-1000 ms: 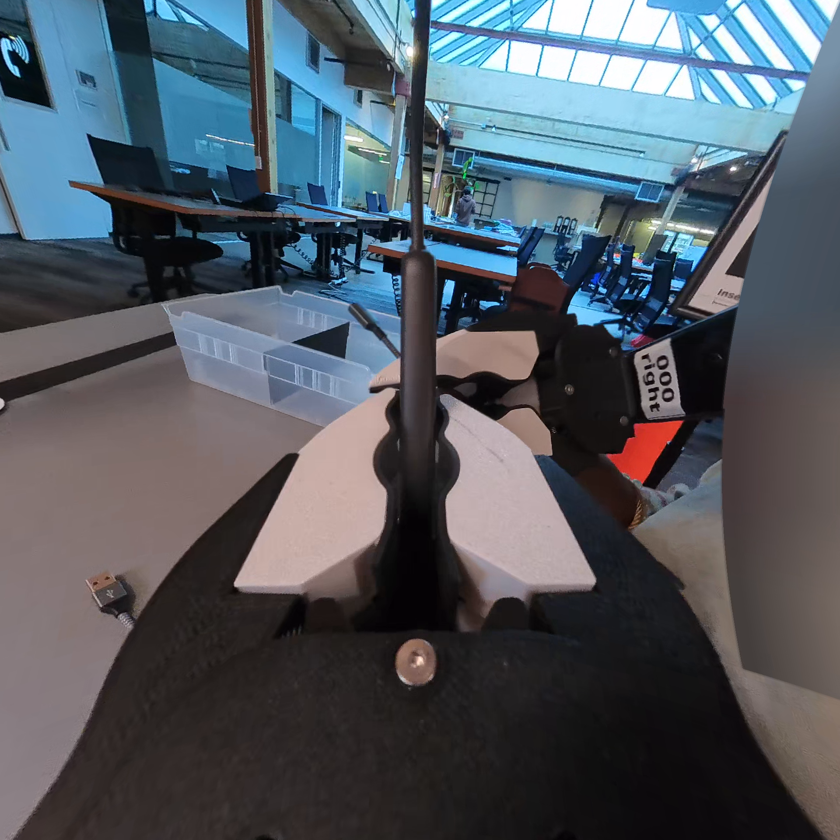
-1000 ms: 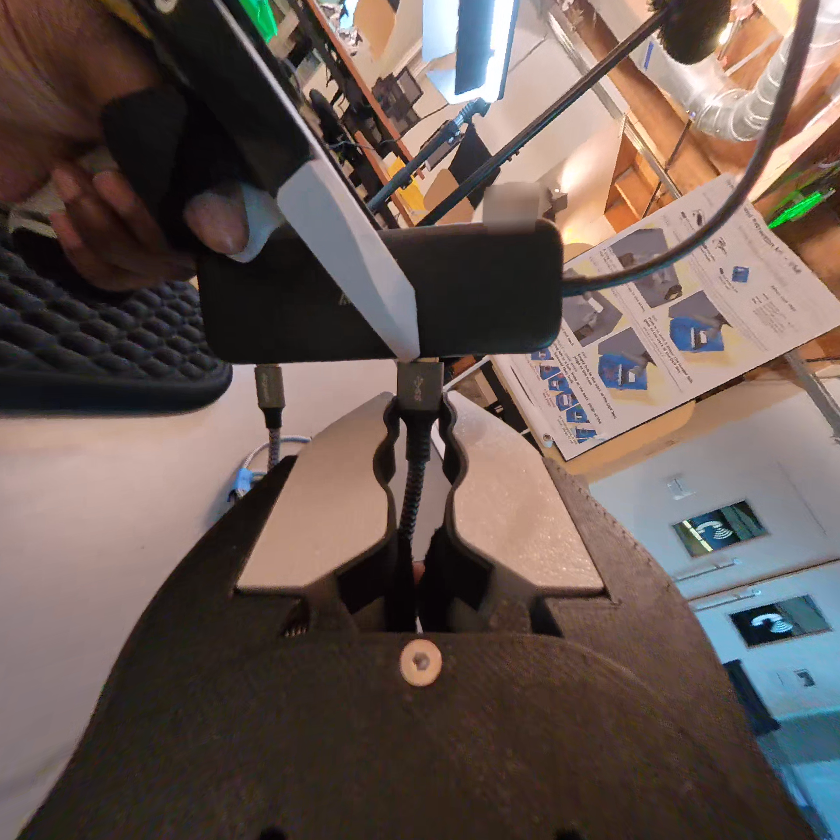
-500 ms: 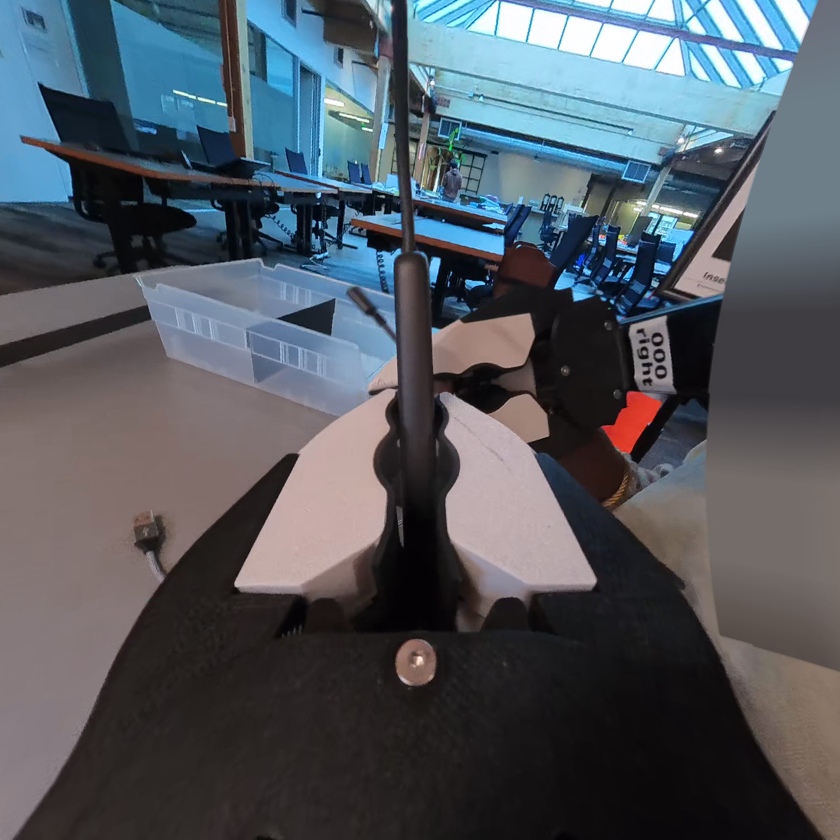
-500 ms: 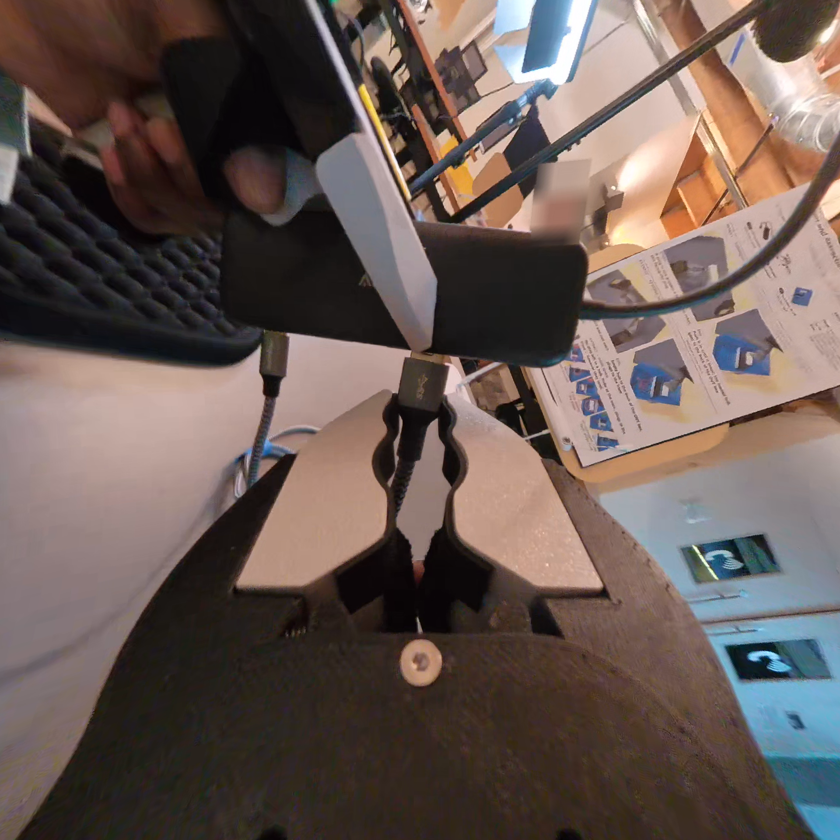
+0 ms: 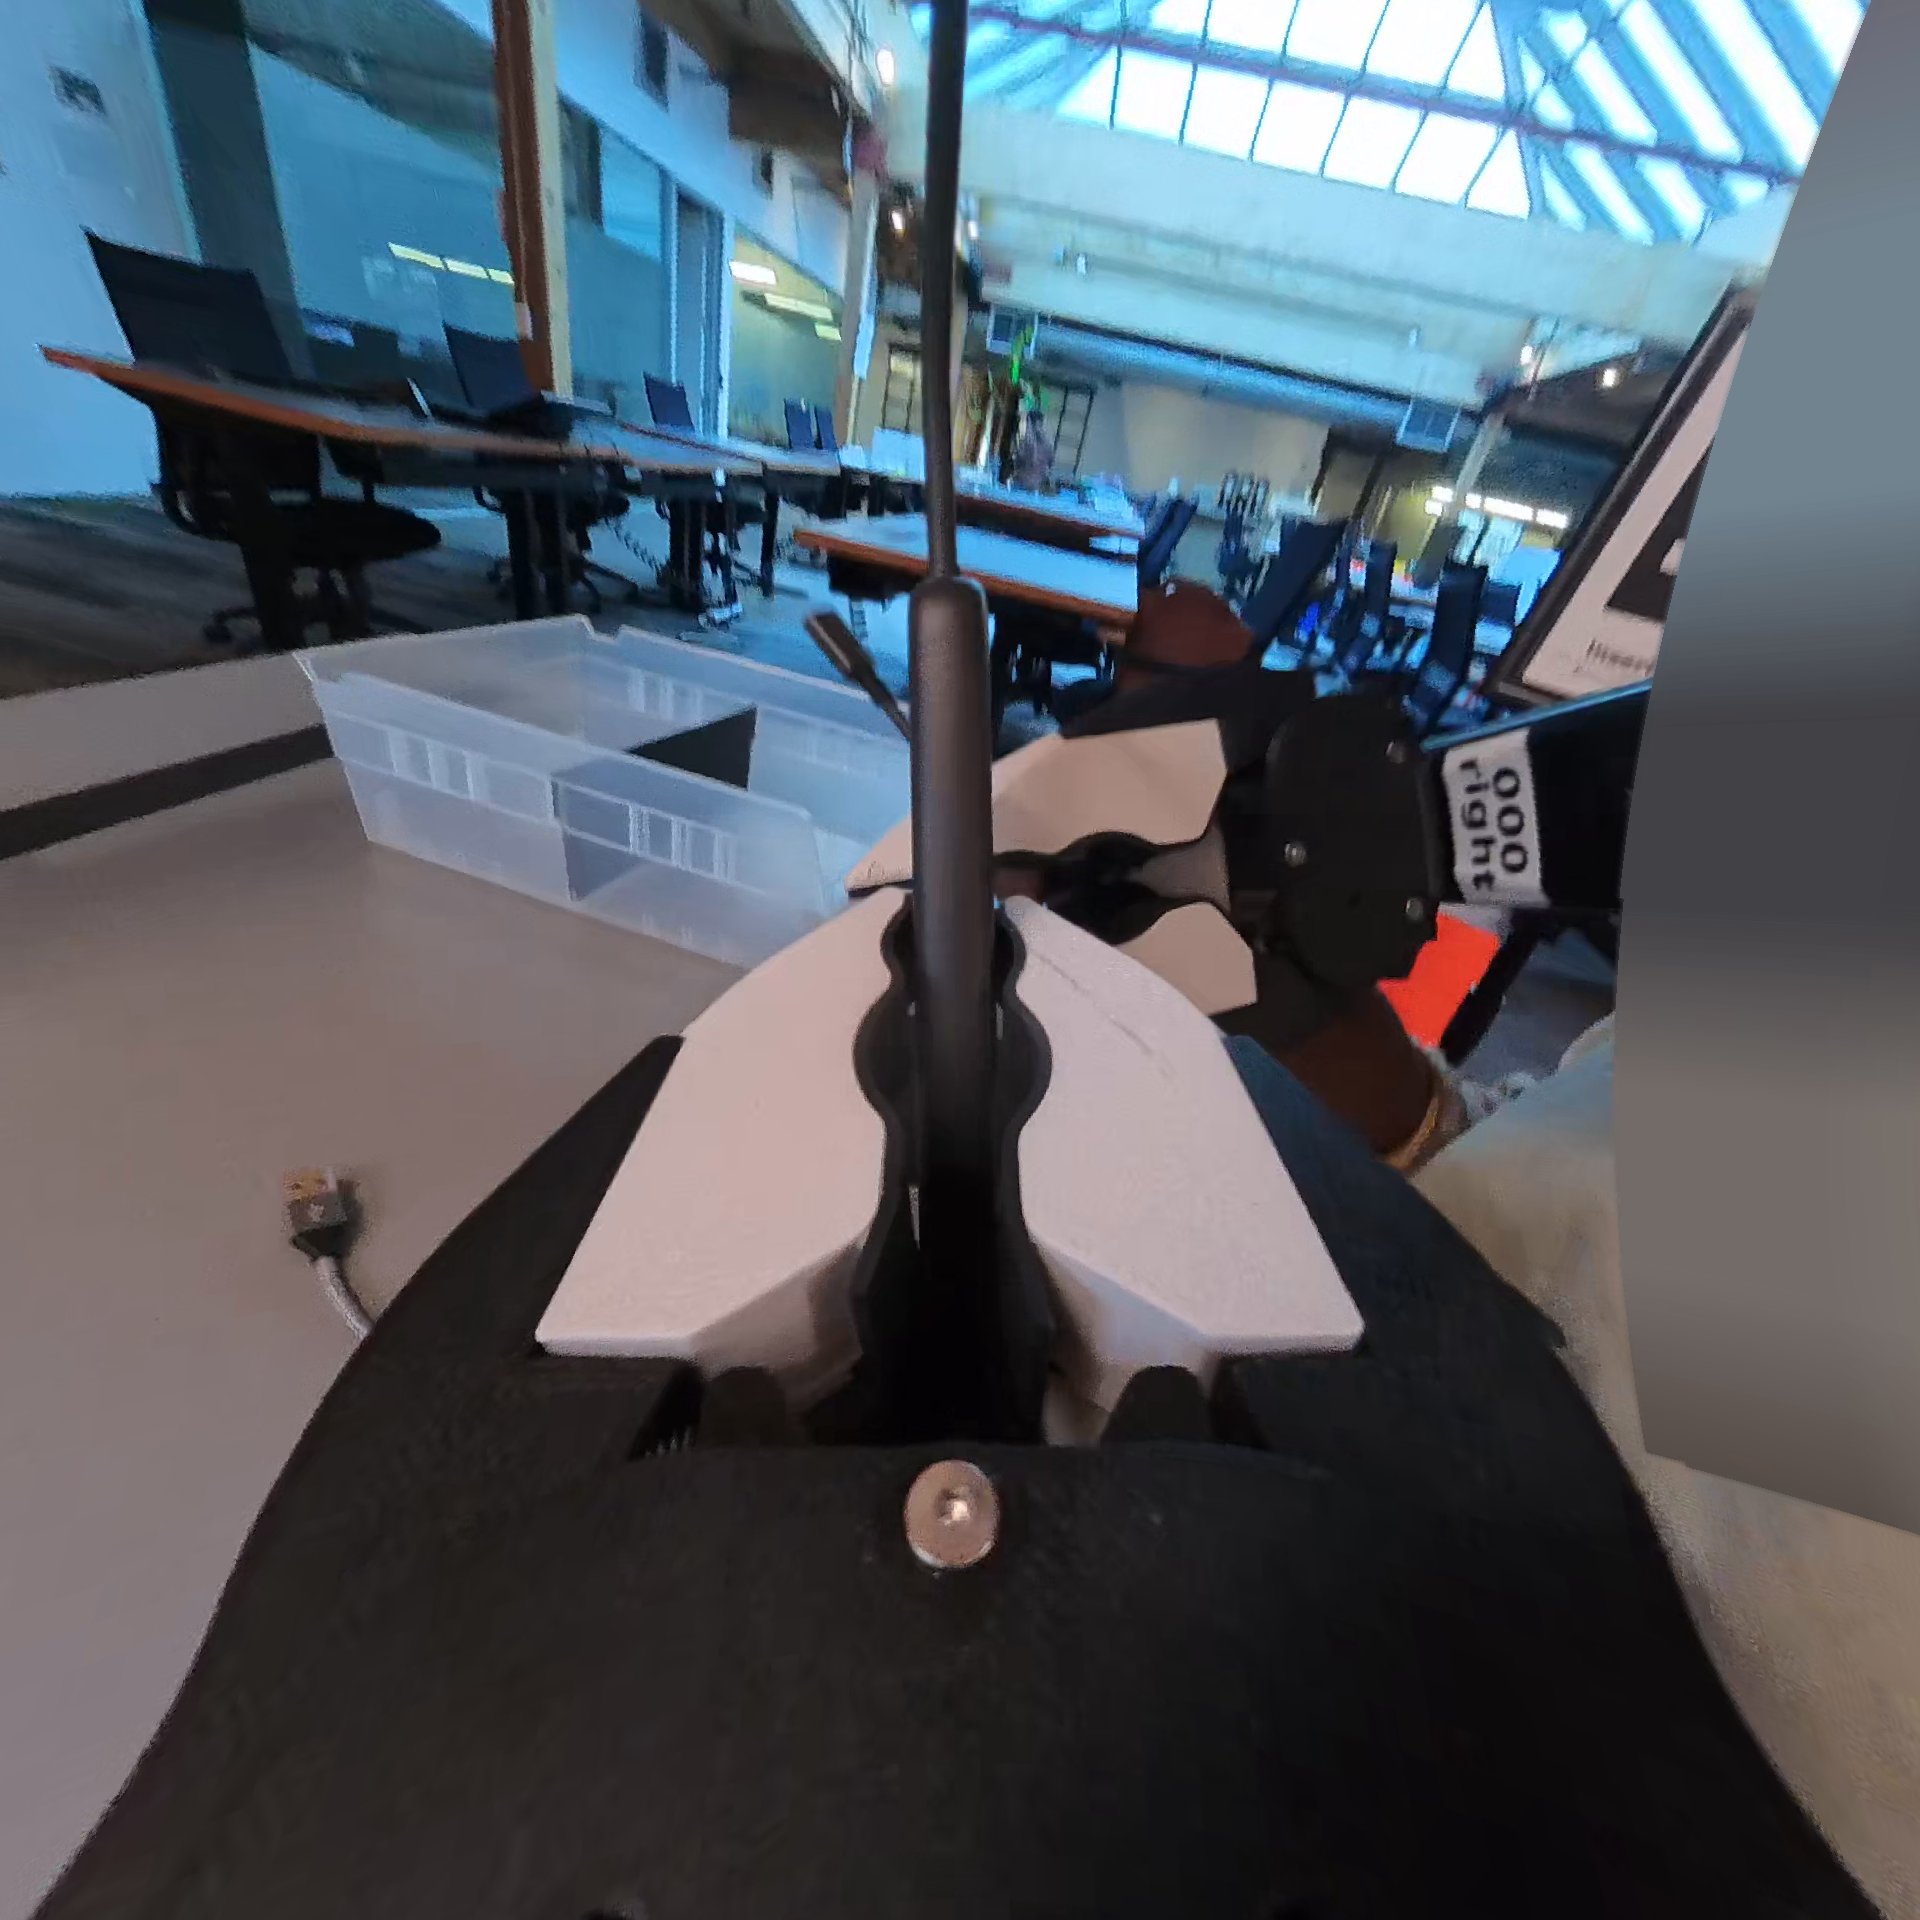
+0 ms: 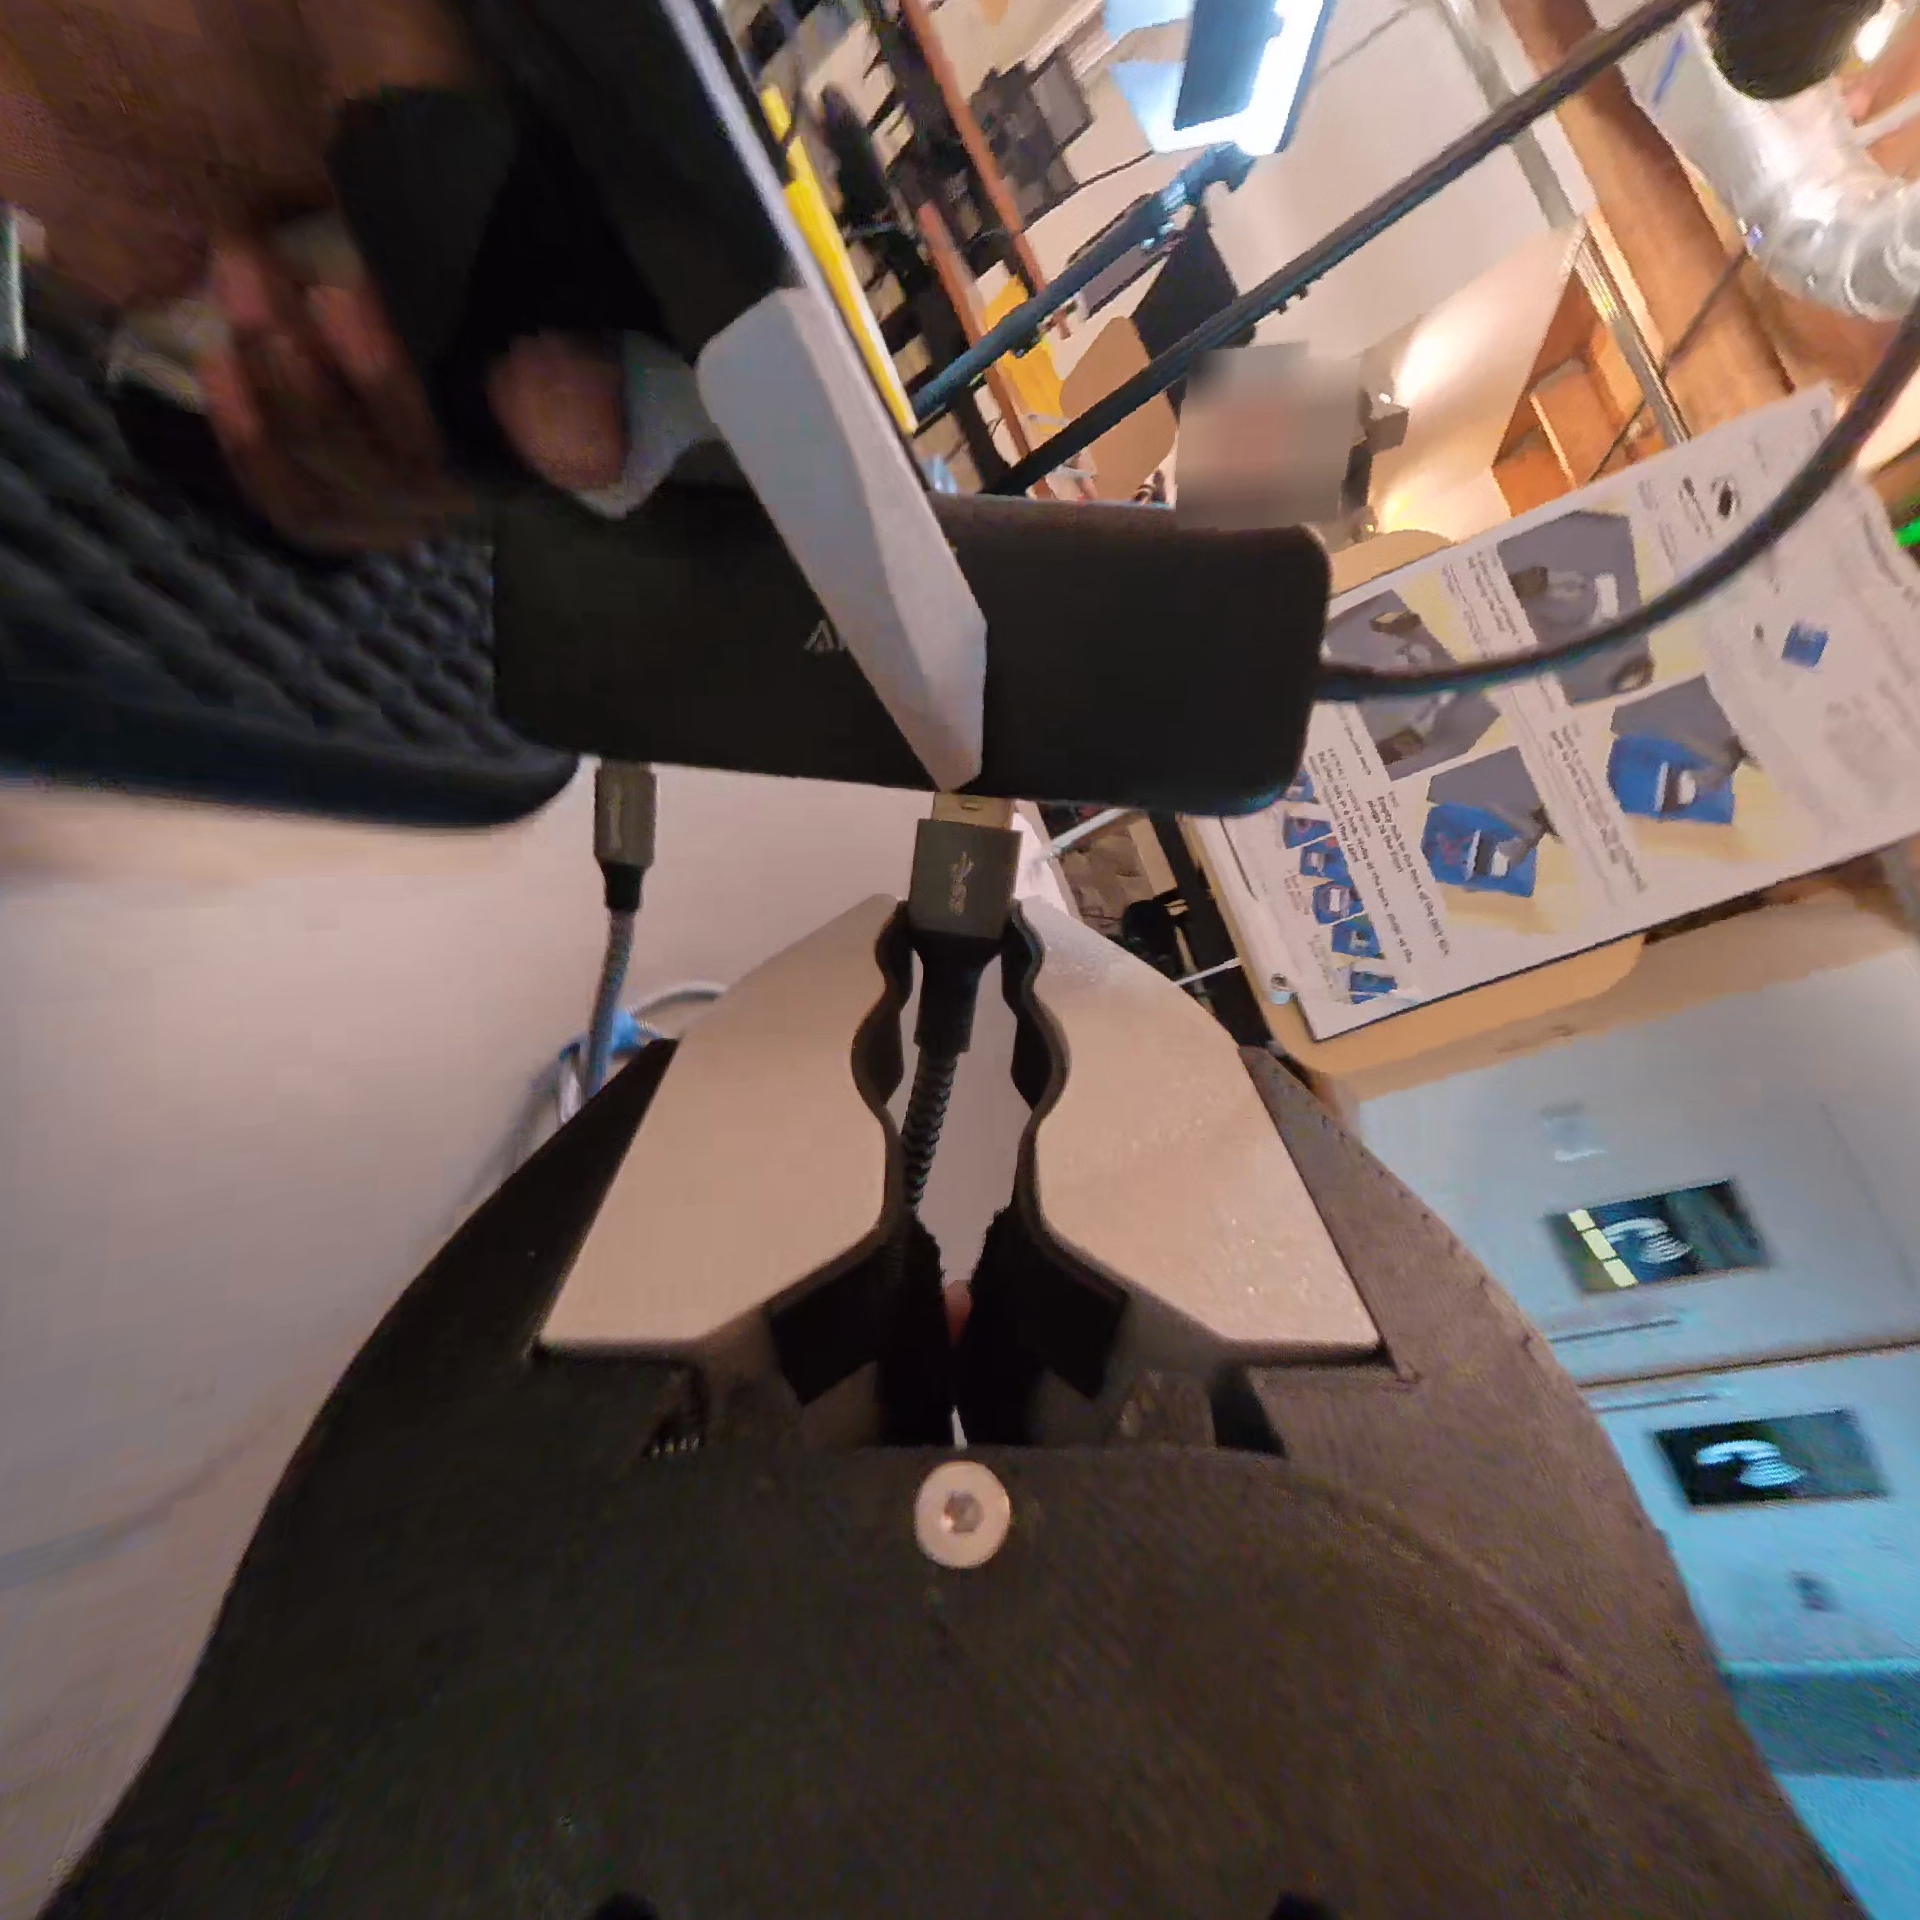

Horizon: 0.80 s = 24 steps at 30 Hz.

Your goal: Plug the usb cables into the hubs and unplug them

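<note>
The left gripper (image 5: pixel 951 925) clamps the black USB hub (image 6: pixel 1122 644) mid-air above the tabletop; the right gripper (image 6: pixel 961 920) grips a grey USB-A plug (image 6: pixel 961 862), part-seated in a port. Judged best: move straight along the port axis, hub steady, no twisting

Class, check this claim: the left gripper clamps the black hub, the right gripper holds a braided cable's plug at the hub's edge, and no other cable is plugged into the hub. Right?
One error. In the right wrist view a second braided cable is already plugged into the black hub, left of the plug in the right gripper. The left gripper does clamp the hub.
</note>
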Motion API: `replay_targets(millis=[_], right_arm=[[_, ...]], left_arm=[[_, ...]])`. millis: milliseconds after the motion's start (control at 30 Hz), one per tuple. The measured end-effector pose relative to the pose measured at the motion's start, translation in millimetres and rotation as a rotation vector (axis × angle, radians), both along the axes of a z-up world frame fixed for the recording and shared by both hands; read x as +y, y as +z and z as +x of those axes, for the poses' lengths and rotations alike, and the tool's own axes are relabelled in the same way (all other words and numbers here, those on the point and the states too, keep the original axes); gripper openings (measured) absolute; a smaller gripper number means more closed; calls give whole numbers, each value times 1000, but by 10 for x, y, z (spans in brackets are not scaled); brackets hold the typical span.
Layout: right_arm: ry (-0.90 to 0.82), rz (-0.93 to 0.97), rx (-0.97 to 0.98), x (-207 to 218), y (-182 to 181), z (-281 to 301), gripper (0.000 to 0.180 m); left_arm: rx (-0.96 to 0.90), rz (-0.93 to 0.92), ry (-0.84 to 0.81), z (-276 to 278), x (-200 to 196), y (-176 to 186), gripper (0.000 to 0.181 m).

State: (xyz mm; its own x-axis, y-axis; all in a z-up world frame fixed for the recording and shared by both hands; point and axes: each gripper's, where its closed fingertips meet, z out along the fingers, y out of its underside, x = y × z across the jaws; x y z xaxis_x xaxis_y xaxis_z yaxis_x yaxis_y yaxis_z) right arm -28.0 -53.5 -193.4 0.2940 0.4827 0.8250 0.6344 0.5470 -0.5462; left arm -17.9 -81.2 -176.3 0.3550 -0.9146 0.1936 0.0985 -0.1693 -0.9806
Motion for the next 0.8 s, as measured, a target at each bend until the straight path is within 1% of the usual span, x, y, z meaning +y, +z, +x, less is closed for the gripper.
replay_targets(millis=[33, 100, 200, 333, 400, 467, 533, 600, 700, 767, 800], right_arm=[[-8, -25, 42, 9, 14, -24, 17], [-31, -17, 39, 40, 12, -35, 17], [-26, 62, -52, 32, -29, 0, 17], [-6, 134, -224, -3, -131, 90, 17], [-5, 147, -262, -18, -152, 114, 17], [-23, 128, -213, -9, -92, 113, 17], [-58, 52, -118, 11, -33, 90, 17], [-82, 11, -63, 24, -6, 49, 17], [-85, 39, -74, 21, 10, 31, 17], [-97, 14, -28, 37, 40, 56, 17], [-169, -41, -22, 124, -18, 132, 17]], left_arm=[[-27, 0, 12, -26, 19, 33, 12], [-42, -2, 31, -49, 49, 38, 12], [-13, 0, 18, -28, 42, -11, 12], [118, 9, -28, 29, -16, -171, 12], [175, 13, -47, 55, -46, -246, 12], [127, 8, -47, 56, -44, -186, 12], [40, 6, -25, 39, 0, -79, 12], [-16, 10, 4, -9, 28, 4, 12], [-28, 19, 20, -36, 24, 41, 12], [-69, 15, 25, -31, 46, 100, 12], [-170, 18, 88, -93, 104, 223, 12]])
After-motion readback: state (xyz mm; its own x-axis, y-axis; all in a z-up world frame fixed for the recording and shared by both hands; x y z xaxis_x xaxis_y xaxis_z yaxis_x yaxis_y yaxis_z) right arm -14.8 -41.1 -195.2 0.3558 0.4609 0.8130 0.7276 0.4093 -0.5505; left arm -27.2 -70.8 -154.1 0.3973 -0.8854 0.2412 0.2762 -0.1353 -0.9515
